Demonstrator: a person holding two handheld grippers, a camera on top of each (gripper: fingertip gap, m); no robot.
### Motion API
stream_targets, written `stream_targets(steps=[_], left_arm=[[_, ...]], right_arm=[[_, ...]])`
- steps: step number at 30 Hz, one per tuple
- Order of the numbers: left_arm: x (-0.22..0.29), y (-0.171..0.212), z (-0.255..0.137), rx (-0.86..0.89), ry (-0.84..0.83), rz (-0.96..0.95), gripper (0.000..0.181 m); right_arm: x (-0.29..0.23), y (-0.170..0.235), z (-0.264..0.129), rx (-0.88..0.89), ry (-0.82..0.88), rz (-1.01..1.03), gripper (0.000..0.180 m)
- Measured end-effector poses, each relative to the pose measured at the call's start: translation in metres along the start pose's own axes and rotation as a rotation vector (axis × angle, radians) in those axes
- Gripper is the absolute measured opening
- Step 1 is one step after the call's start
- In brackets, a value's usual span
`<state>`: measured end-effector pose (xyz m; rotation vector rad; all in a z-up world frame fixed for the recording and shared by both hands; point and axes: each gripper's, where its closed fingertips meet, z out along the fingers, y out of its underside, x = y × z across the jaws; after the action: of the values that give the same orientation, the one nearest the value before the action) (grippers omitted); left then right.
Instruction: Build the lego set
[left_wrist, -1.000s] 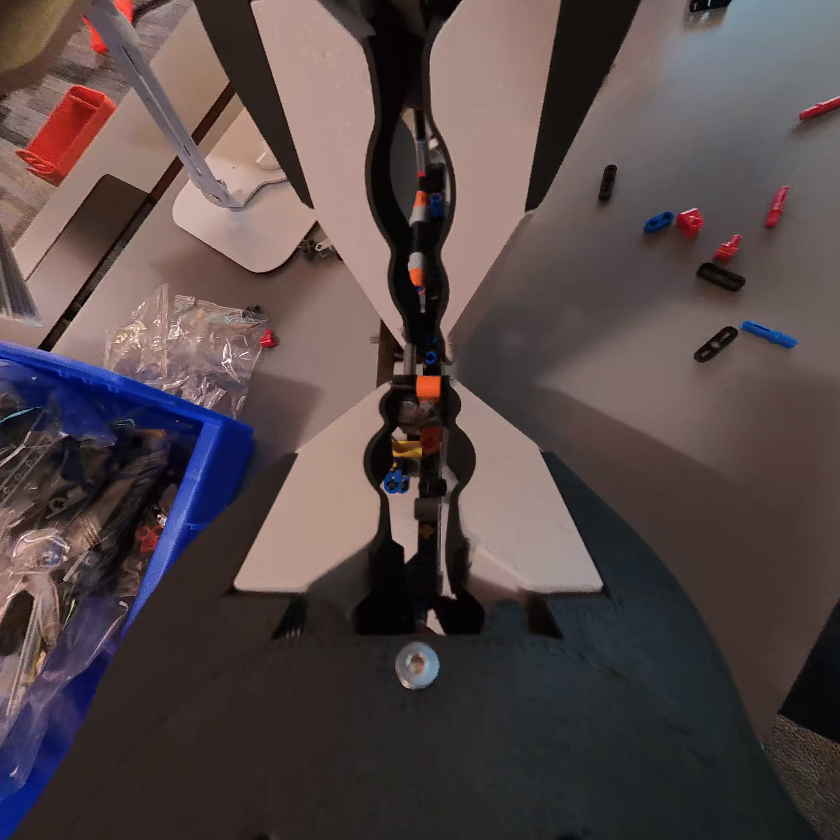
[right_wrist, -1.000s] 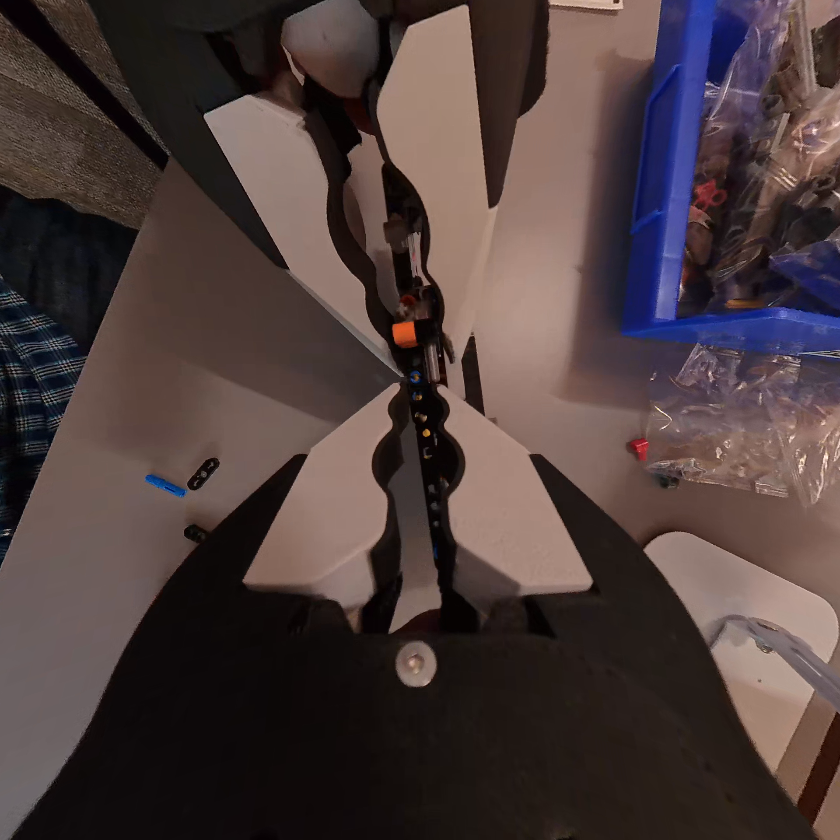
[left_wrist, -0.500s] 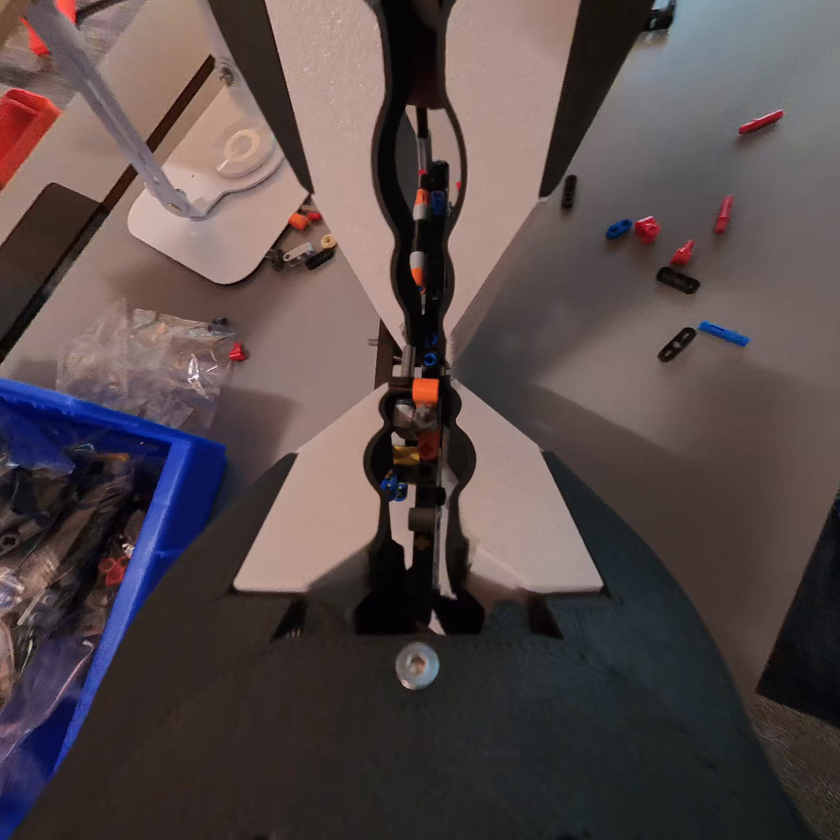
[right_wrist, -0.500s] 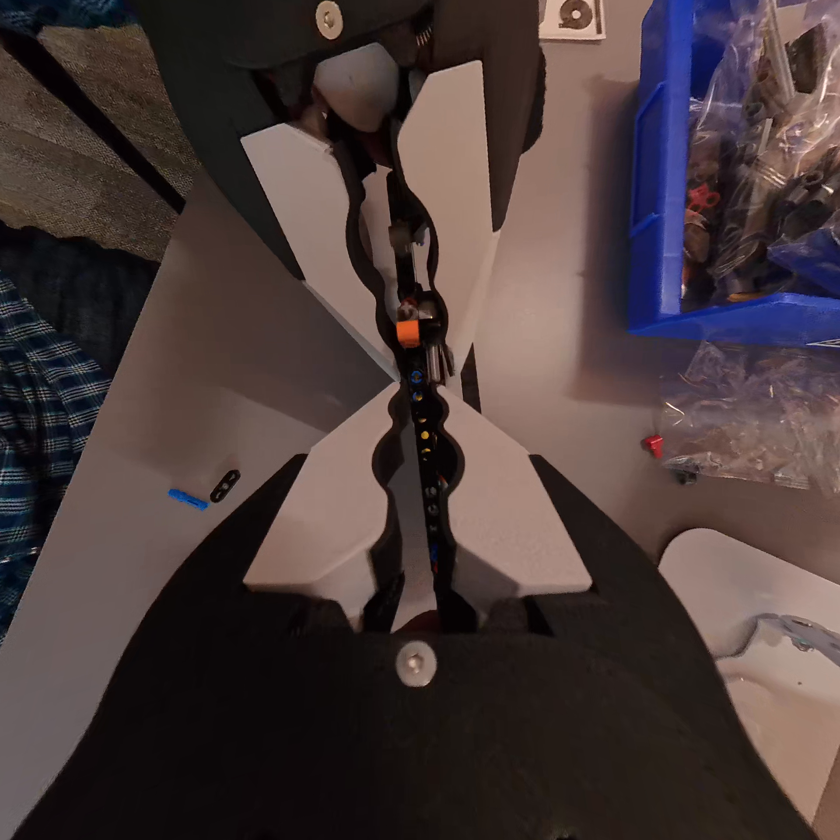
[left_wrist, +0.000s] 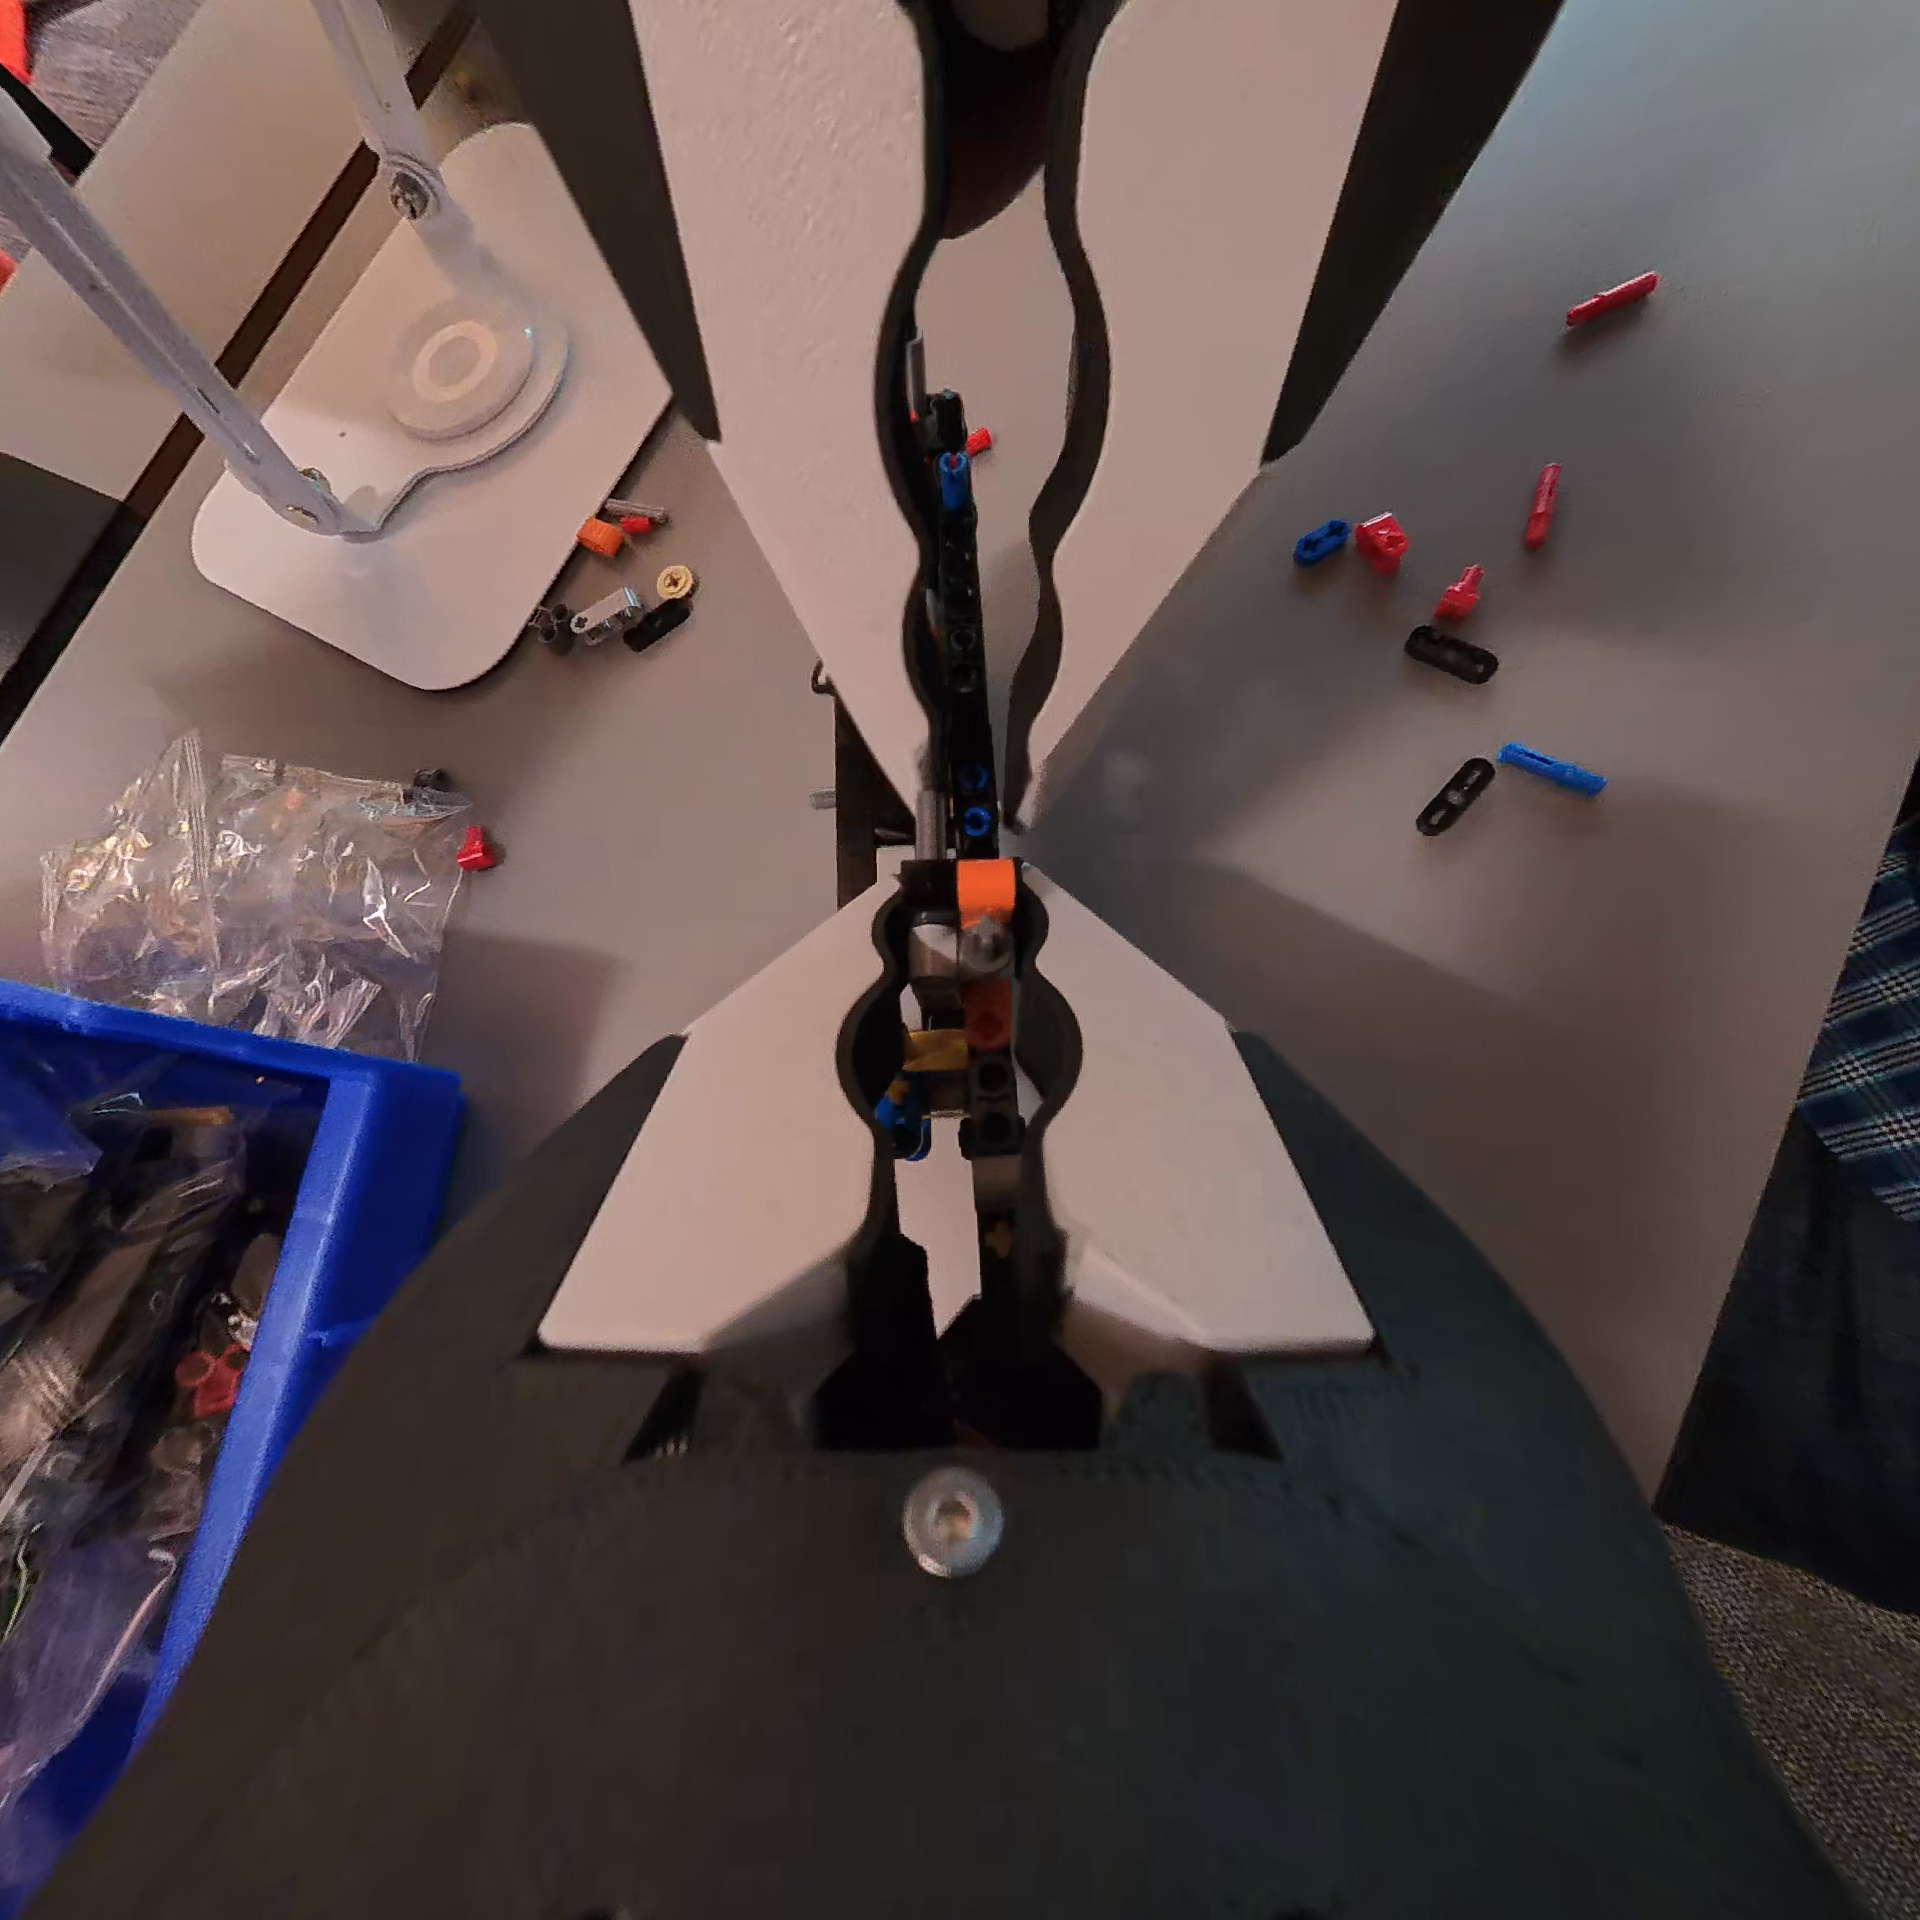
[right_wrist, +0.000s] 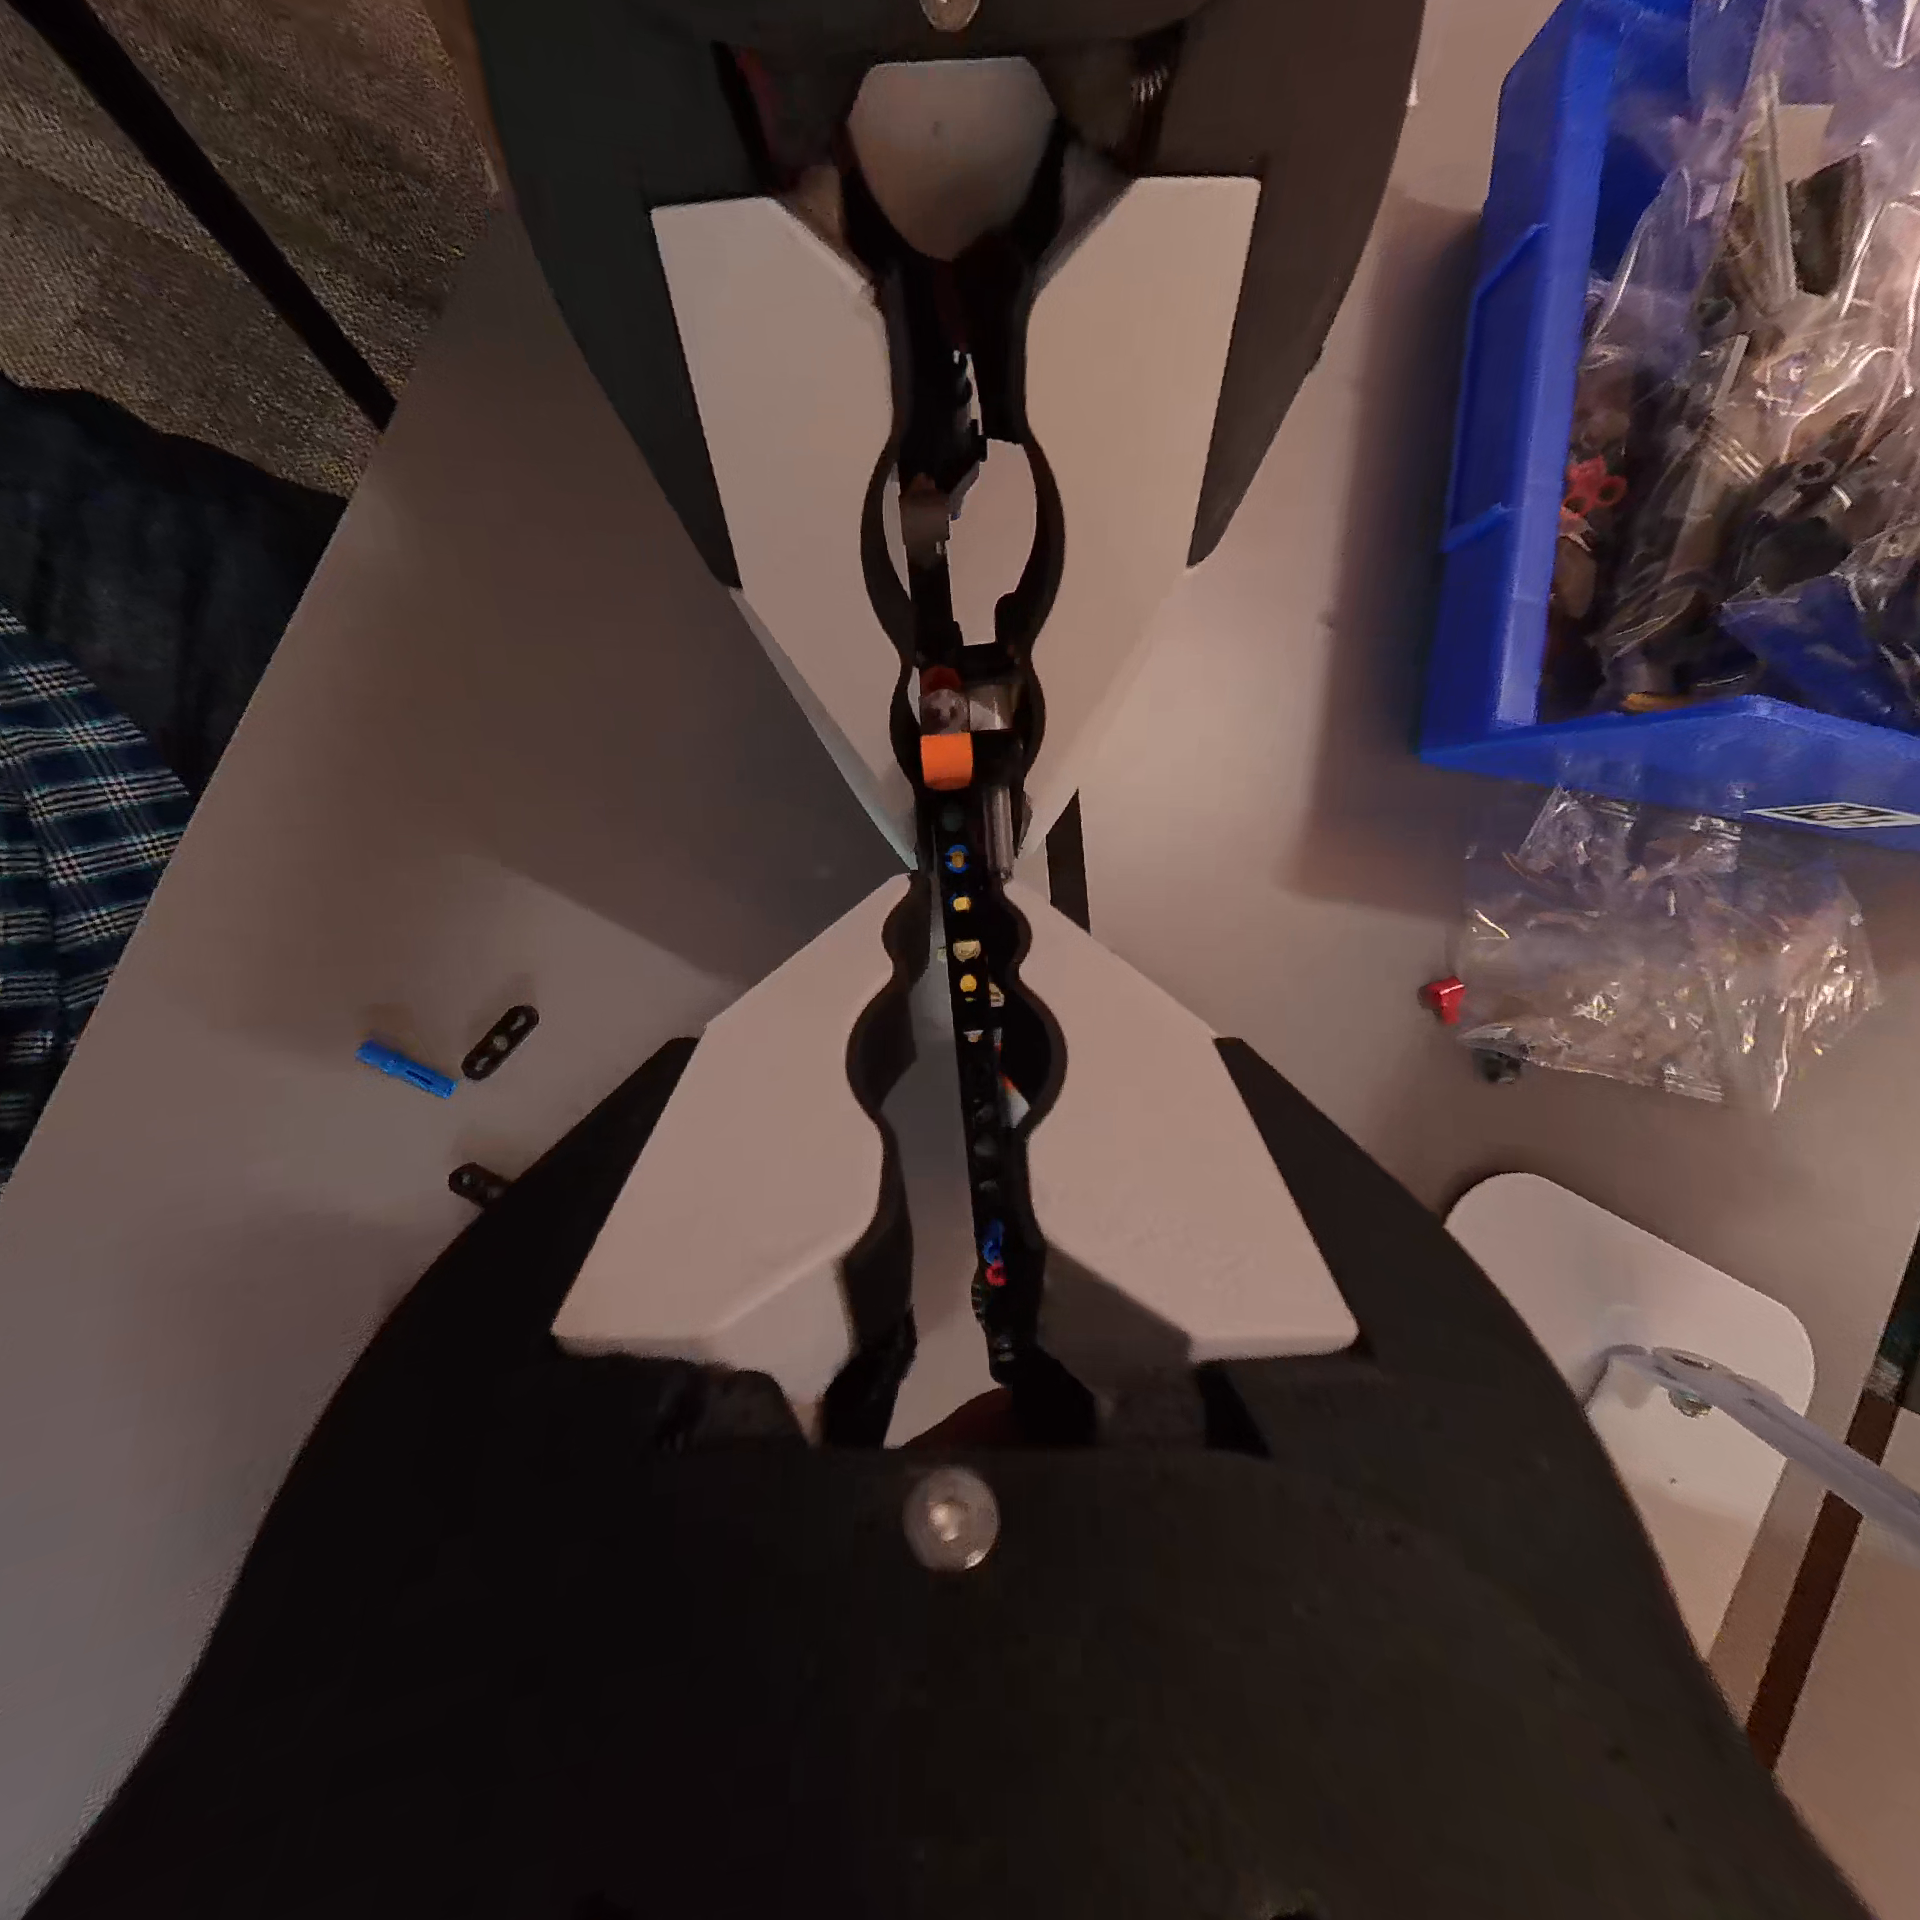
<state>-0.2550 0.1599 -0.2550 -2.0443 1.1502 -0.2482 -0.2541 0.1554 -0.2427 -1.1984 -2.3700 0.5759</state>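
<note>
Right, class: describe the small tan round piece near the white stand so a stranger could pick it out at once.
Start at the white stand base at the upper left of the left wrist view. Just off its lower right corner lies a small cluster of loose pieces on the grey table. The tan round piece is the only pale, disc-like one, above a black link and beside a grey block.

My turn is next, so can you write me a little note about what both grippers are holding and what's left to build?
Left gripper: shut on the lego assembly.
Right gripper: shut on its other end; tips nearly meet.
Loose pieces lie on the table: blue pin, black links, red pins.
More bagged parts sit in the blue bin.
Done: a partial black beam build. Left: most pieces, so plenty remains.
</note>
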Motion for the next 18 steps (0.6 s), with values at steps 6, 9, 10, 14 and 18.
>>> stream_targets(steps=[6,9,10,14,18], left_arm=[[0.0017,-0.0012,0.0010,0.010,0.011,0.008,0.014],[0.0027,0.0004,0.0026,0.006,0.016,0.016,0.014],[0.0027,0.0003,0.0026,0.008,0.016,0.016,0.014],[0.0030,-0.0025,0.0012,0.030,0.017,0.019,0.013],[0.0059,-0.0050,-0.0005,0.048,0.035,0.032,0.014]], right_arm=[[-0.0015,-0.0004,-0.0015,0.049,-0.027,0.049,0.004],[-0.0028,0.0000,-0.0004,0.064,-0.041,0.077,0.004],[-0.0030,-0.0001,-0.0006,0.072,-0.045,0.095,0.004],[-0.0036,-0.0012,-0.0033,0.068,-0.010,0.108,0.003],[-0.0059,-0.0029,-0.0057,0.096,0.025,0.080,0.003]])
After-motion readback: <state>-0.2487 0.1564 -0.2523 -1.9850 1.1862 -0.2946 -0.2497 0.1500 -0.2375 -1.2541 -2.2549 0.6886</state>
